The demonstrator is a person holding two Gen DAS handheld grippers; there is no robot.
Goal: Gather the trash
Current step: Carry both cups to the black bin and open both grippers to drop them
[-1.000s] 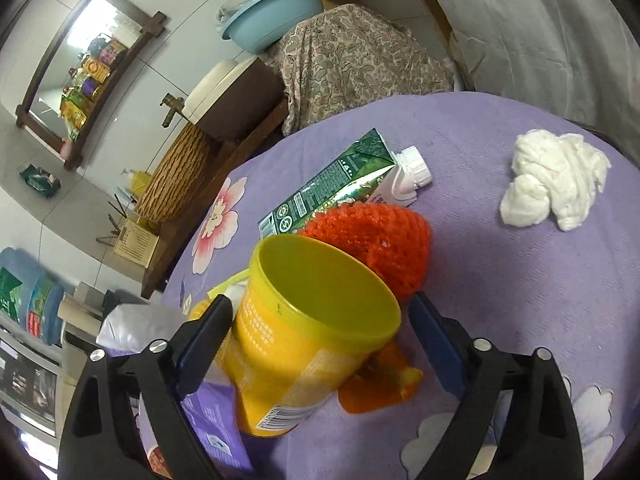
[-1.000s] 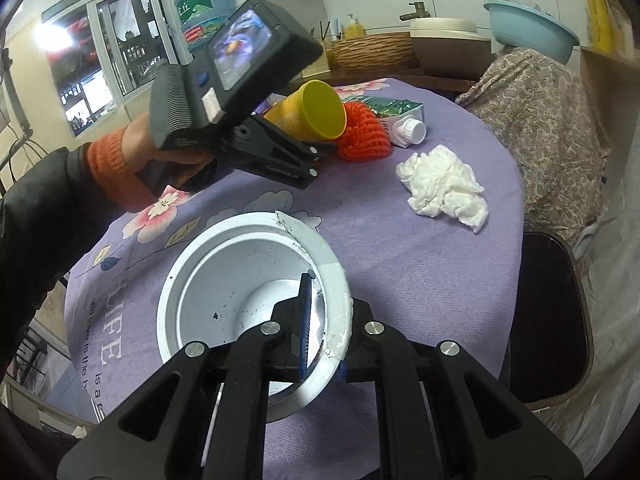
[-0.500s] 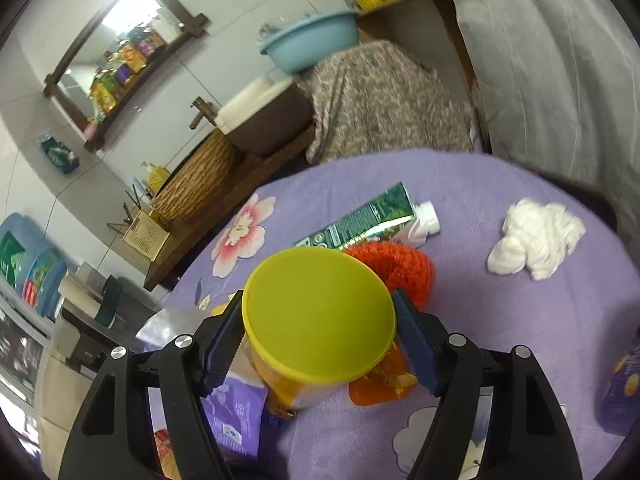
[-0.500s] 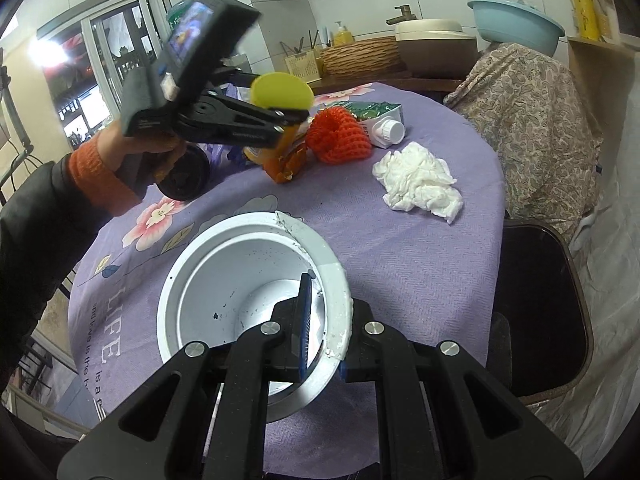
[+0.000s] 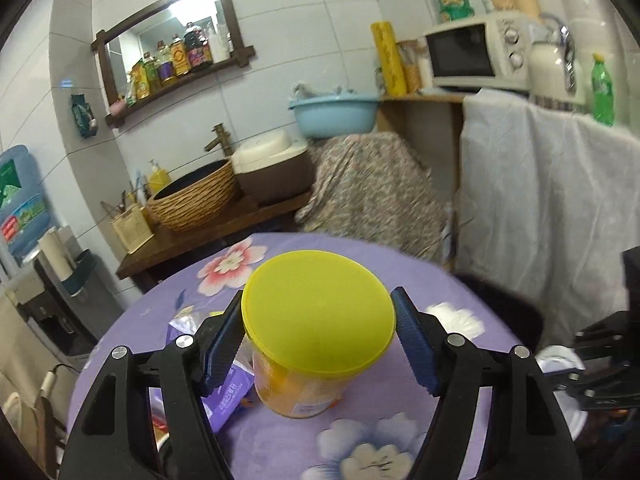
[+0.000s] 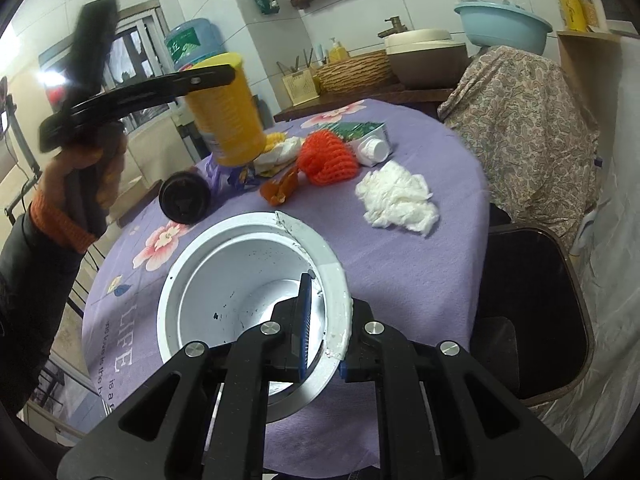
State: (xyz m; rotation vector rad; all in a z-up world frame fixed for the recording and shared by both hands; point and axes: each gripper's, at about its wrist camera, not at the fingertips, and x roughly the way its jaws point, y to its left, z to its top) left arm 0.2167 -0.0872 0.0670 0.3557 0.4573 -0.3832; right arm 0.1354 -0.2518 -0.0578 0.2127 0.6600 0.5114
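While your left gripper [image 5: 318,346] clamps the yellow-lidded canister [image 5: 316,332] above the purple tablecloth [image 6: 408,264], your right gripper [image 6: 324,322] pinches the white bin's rim [image 6: 338,292].

Left gripper [image 5: 319,344] raised, clamped; right gripper [image 6: 322,334] pinched shut.

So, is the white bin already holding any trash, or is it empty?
Empty. The right wrist view looks straight into the white bin and shows only its bare inner wall and bottom, with a few dark specks.
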